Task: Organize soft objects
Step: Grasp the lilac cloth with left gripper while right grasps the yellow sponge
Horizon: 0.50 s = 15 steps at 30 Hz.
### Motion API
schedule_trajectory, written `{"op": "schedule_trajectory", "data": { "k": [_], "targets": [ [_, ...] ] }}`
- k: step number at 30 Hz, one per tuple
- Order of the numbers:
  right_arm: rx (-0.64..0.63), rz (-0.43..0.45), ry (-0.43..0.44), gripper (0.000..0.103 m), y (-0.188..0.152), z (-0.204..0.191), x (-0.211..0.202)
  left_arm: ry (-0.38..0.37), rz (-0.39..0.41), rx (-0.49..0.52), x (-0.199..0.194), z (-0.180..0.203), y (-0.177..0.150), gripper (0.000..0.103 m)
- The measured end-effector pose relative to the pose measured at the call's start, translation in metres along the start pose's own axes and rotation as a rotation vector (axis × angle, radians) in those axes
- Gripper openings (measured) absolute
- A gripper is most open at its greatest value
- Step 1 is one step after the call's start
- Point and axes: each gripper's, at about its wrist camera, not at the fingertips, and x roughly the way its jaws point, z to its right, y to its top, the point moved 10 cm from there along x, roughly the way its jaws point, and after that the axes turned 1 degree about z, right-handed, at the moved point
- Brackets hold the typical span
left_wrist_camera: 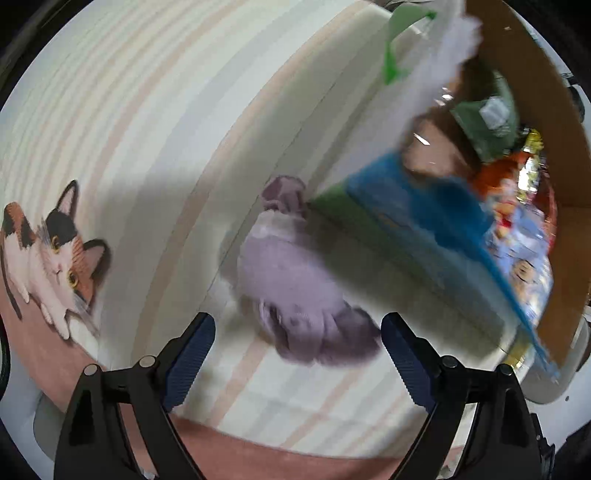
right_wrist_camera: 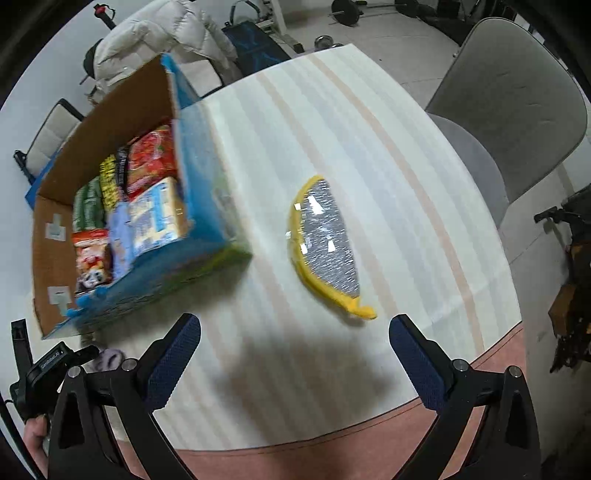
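Observation:
A lilac soft cloth bundle (left_wrist_camera: 295,291) lies on the striped tablecloth against the blue-and-green side of a cardboard box (left_wrist_camera: 417,236). My left gripper (left_wrist_camera: 297,350) is open, its jaws wide on either side of the bundle's near end, not closed on it. In the right wrist view a yellow-rimmed silver mitt (right_wrist_camera: 327,240) lies flat on the cloth, right of the box (right_wrist_camera: 110,206). My right gripper (right_wrist_camera: 294,350) is open and empty, short of the mitt. A bit of the lilac bundle (right_wrist_camera: 109,359) shows at lower left.
The box holds several snack packets (right_wrist_camera: 147,177). A cat picture (left_wrist_camera: 55,254) is on the table's pink border. A grey chair (right_wrist_camera: 509,96) stands at the table's far right. A white jacket (right_wrist_camera: 162,33) and gym gear lie beyond the table.

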Motion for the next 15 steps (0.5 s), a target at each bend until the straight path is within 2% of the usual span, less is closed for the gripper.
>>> {"op": "schedule_trajectory", "data": {
  "k": [1,2,3,4,5,9,15],
  "targets": [
    [0.007,0.001,-0.011,0.103,0.002,0.004,0.004,0.016,0.001,0.005,0.005,-0.001,0.001,0.088],
    [0.013,-0.001,-0.019,0.103,0.004,0.007,0.009,0.025,0.006,0.013,0.008,-0.001,0.002,0.072],
    [0.020,-0.003,-0.028,0.103,0.006,0.010,0.013,0.040,0.009,0.028,0.012,-0.002,0.002,0.062],
    [0.027,-0.003,-0.041,0.103,0.009,0.015,0.019,0.055,0.005,0.045,0.015,-0.002,0.000,0.045],
    [0.033,-0.007,-0.051,0.103,0.012,0.020,0.025,0.070,0.009,0.059,0.016,-0.002,-0.003,0.042],
    [0.083,-0.019,-0.058,0.103,0.023,0.036,0.047,0.136,0.037,0.161,0.015,-0.001,-0.018,0.039],
    [0.132,-0.058,-0.006,0.101,0.033,0.048,0.083,0.209,0.033,0.307,0.023,0.003,-0.067,0.039]
  ]
}}
